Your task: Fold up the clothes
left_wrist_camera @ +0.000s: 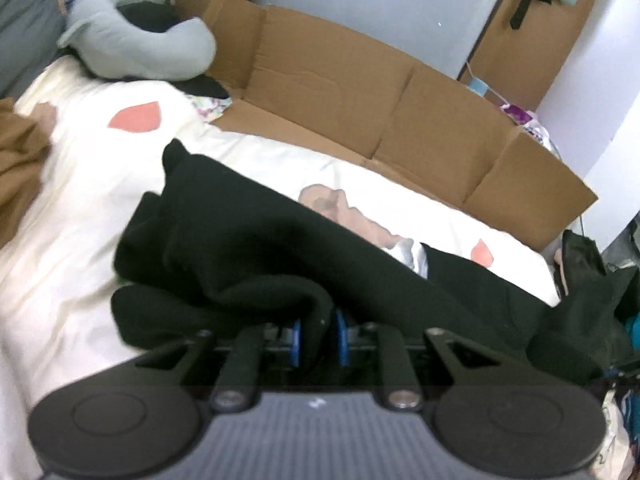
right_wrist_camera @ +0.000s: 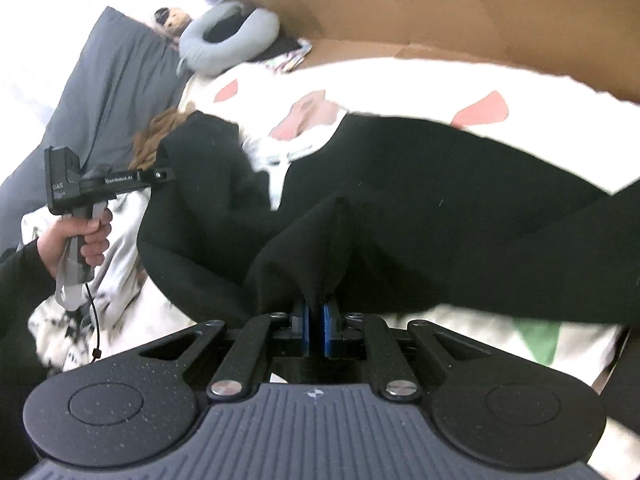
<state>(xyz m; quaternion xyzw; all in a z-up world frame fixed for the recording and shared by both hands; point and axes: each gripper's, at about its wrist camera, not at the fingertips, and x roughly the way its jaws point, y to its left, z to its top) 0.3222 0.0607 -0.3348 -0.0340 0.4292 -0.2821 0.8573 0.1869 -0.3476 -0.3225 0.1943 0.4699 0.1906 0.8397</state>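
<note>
A black garment (left_wrist_camera: 248,240) lies bunched on the white bed sheet (left_wrist_camera: 80,208). My left gripper (left_wrist_camera: 319,330) is shut on a fold of it, the cloth pinched between the blue pads. In the right wrist view the same black garment (right_wrist_camera: 440,200) stretches across the bed, and my right gripper (right_wrist_camera: 316,320) is shut on another fold of it. The left gripper's body (right_wrist_camera: 100,188) shows there at the left, held in a hand, its fingers hidden in the black cloth.
A flattened cardboard box (left_wrist_camera: 360,92) lines the bed's far side. A grey neck pillow (left_wrist_camera: 140,36) and a grey pillow (right_wrist_camera: 100,92) lie at the head. A brown garment (left_wrist_camera: 20,160) lies at the left, and a black-and-white patterned cloth (right_wrist_camera: 112,264) under the hand.
</note>
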